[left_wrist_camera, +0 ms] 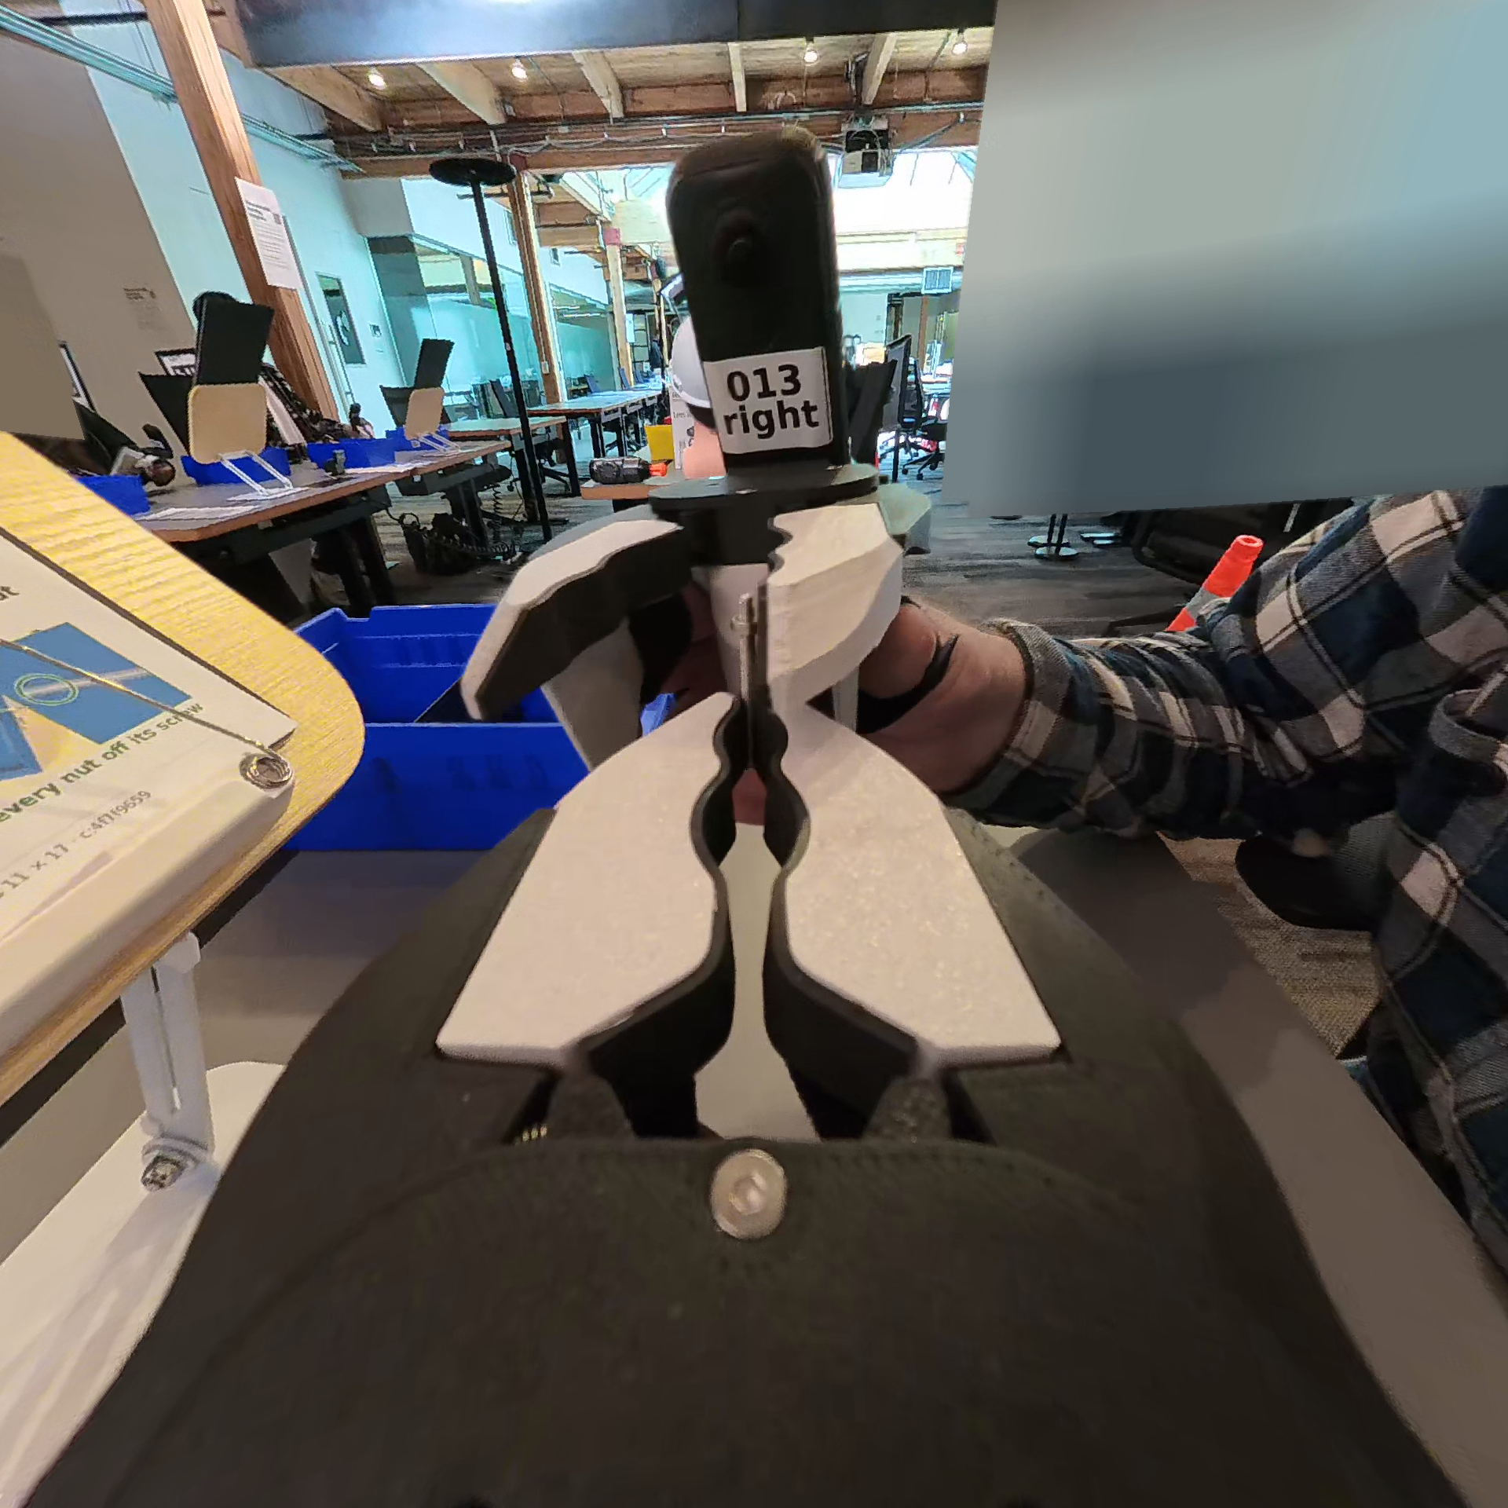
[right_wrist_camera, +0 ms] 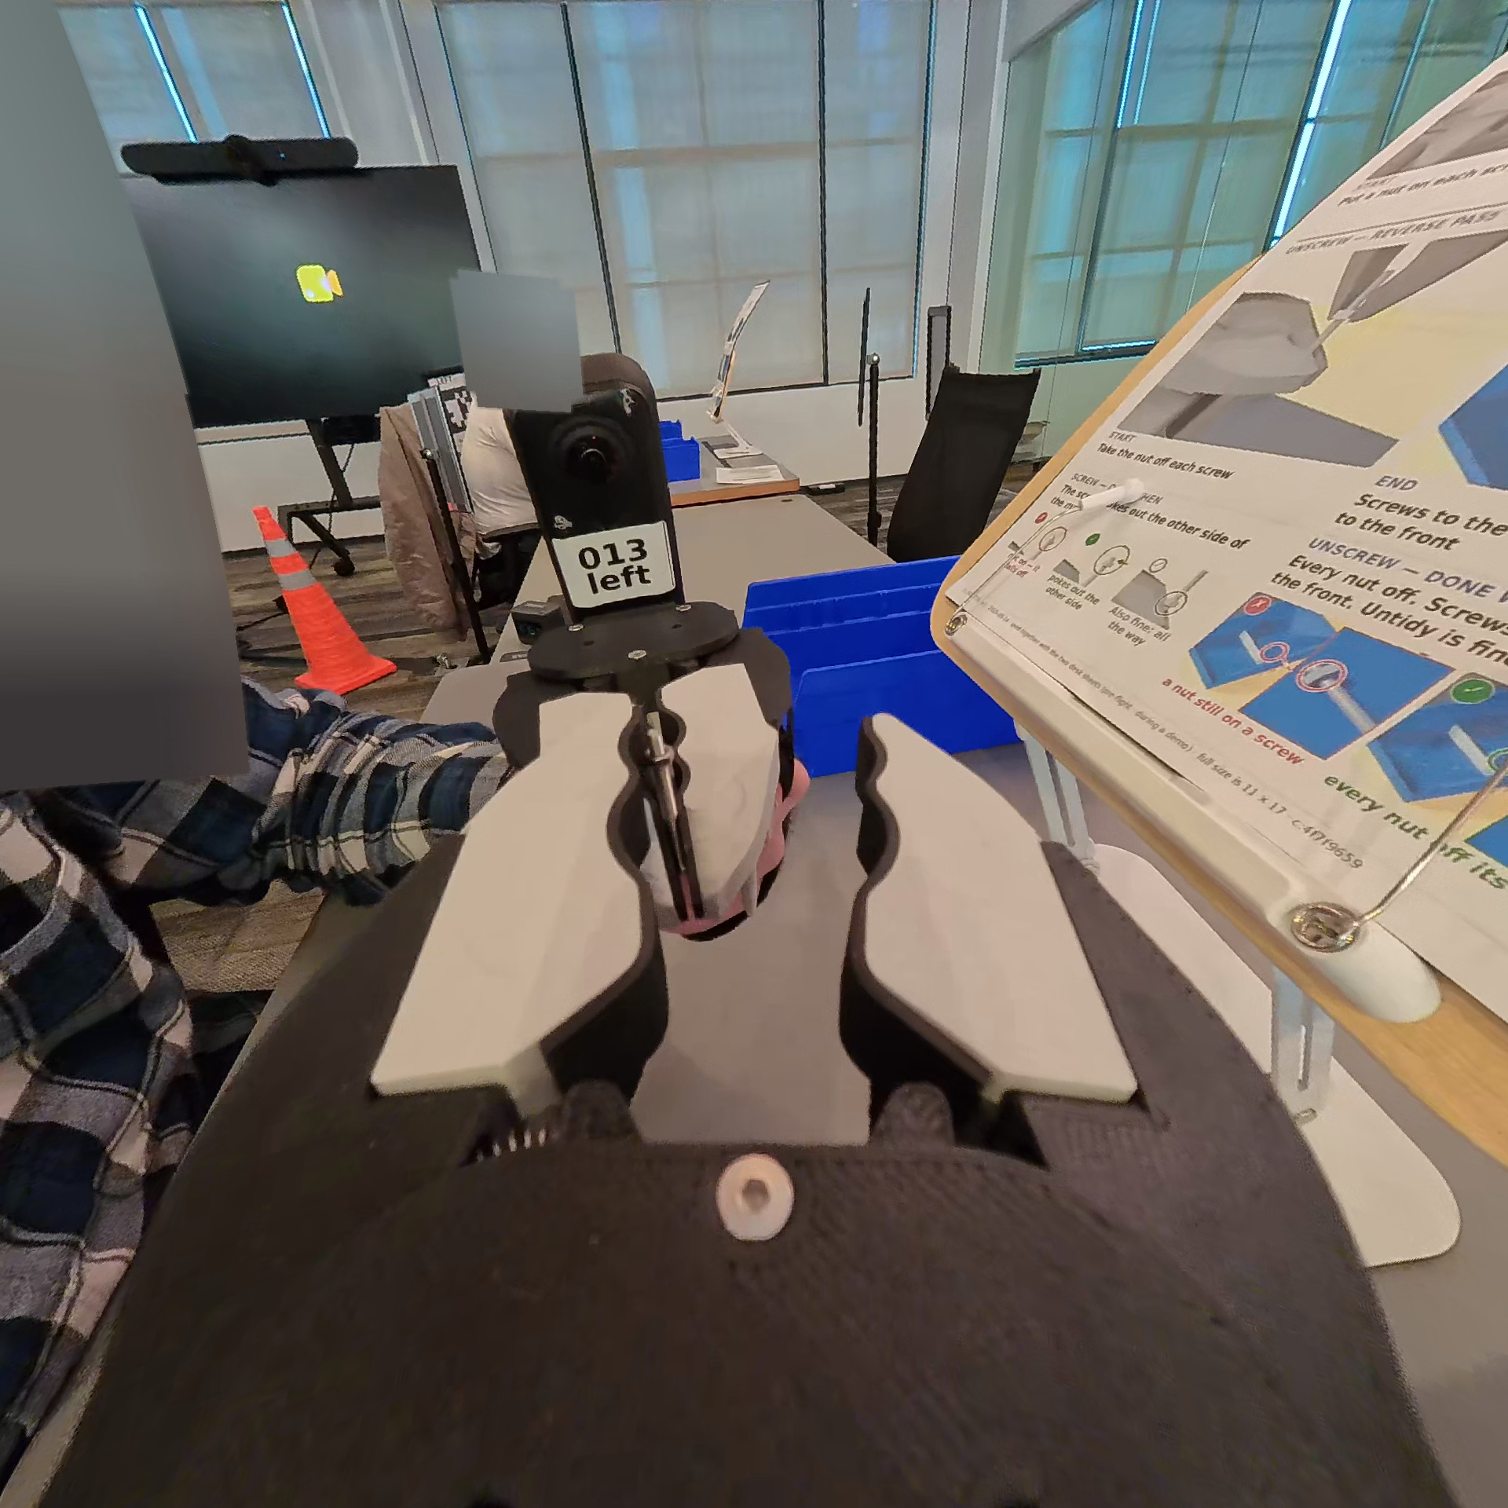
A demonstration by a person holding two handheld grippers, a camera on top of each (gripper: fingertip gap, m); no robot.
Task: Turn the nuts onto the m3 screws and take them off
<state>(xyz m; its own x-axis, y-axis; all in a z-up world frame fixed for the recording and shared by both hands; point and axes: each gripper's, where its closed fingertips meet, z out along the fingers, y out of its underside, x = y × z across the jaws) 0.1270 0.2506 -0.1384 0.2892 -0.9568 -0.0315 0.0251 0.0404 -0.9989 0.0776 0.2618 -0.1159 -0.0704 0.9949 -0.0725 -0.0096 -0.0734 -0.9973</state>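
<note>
LEFT TONGS (left_wrist_camera: 749, 726): clenched on a thin metal screw (left_wrist_camera: 746, 653), upright.
RIGHT TONGS (right_wrist_camera: 751, 775): released, fingers flanking the screw.
BEHIND: blue bin (right_wrist_camera: 881, 653) on grey worktop (right_wrist_camera: 938, 783).

Bright, sharp, wide-angle edge distortion

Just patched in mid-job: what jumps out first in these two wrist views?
The two grippers face each other, close over the grey table. The left gripper has its jaws shut on a thin metal screw that sticks out toward the right gripper, whose jaws stand wide open. A blue bin sits just behind them, and a tilted instruction board stands beside it.
</note>
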